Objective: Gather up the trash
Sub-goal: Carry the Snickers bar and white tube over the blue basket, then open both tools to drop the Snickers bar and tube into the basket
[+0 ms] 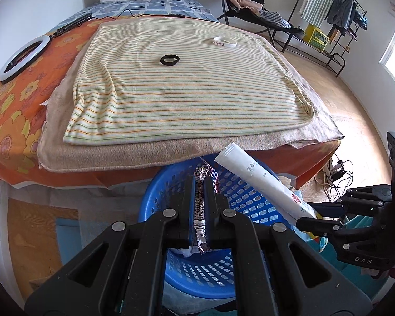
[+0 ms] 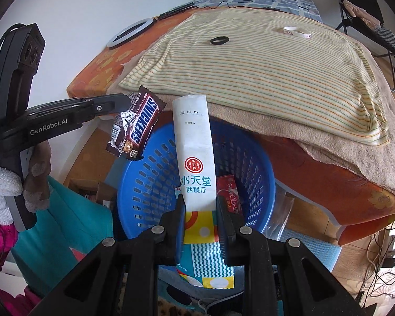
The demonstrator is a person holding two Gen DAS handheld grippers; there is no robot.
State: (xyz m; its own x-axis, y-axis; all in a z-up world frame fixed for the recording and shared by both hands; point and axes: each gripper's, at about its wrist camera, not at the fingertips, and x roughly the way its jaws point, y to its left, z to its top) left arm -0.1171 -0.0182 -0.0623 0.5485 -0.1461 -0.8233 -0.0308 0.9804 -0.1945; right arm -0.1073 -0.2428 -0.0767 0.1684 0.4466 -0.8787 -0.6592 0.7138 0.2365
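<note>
A blue plastic basket (image 1: pixel 239 197) (image 2: pixel 150 184) stands on the floor at the foot of the bed. My left gripper (image 1: pixel 199 184) (image 2: pixel 126 102) is shut on a crumpled Snickers wrapper (image 1: pixel 199 205) (image 2: pixel 139 129), which hangs over the basket's left rim. My right gripper (image 2: pixel 199 200) (image 1: pixel 302 216) is shut on the lower end of a long white wet-wipe packet (image 2: pixel 194 144) (image 1: pixel 258 181) with a red seal and blue lettering, held above the basket's opening. A red packet (image 2: pixel 227 187) lies inside the basket.
The bed carries a striped cloth (image 1: pixel 184 84) with a black ring (image 1: pixel 169 60) and a white wristband (image 1: pixel 225 42) on it. A ring light (image 1: pixel 23 58) lies at the bed's left. A chair (image 1: pixel 250 8), clothes rack (image 1: pixel 337 13) and floor cables (image 1: pixel 334 173) are on the right.
</note>
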